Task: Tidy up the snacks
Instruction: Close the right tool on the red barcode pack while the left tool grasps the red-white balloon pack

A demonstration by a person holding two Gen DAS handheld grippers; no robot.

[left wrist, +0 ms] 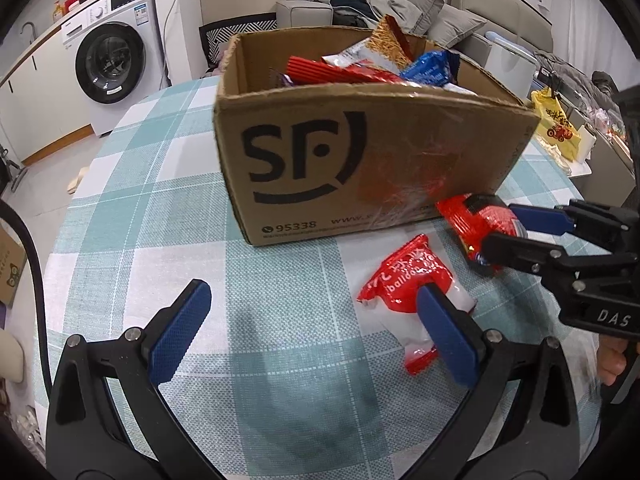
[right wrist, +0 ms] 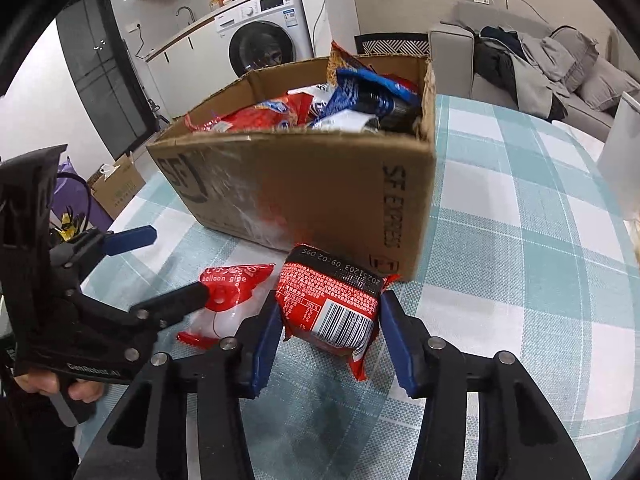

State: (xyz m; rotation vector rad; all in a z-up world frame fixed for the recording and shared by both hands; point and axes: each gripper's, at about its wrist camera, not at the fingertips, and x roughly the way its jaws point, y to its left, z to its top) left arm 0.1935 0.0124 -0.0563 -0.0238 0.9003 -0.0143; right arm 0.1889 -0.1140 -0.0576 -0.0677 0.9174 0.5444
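My right gripper (right wrist: pixel 331 334) pinches a red barcode snack pack (right wrist: pixel 330 306) between its blue pads, just in front of the cardboard box (right wrist: pixel 320 192). My left gripper (left wrist: pixel 308 332) stands spread and empty, one finger (left wrist: pixel 444 332) over the red-and-white balloon-glue packet (left wrist: pixel 404 280) on the checked tablecloth (left wrist: pixel 160 208). The box already holds several snacks (left wrist: pixel 360 68).

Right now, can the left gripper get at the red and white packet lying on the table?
Probably yes. The left gripper is open, and the red and white packet lies just by its right finger, with nothing on top. The right gripper is shut on the other red packet beside it, which crowds that side slightly.
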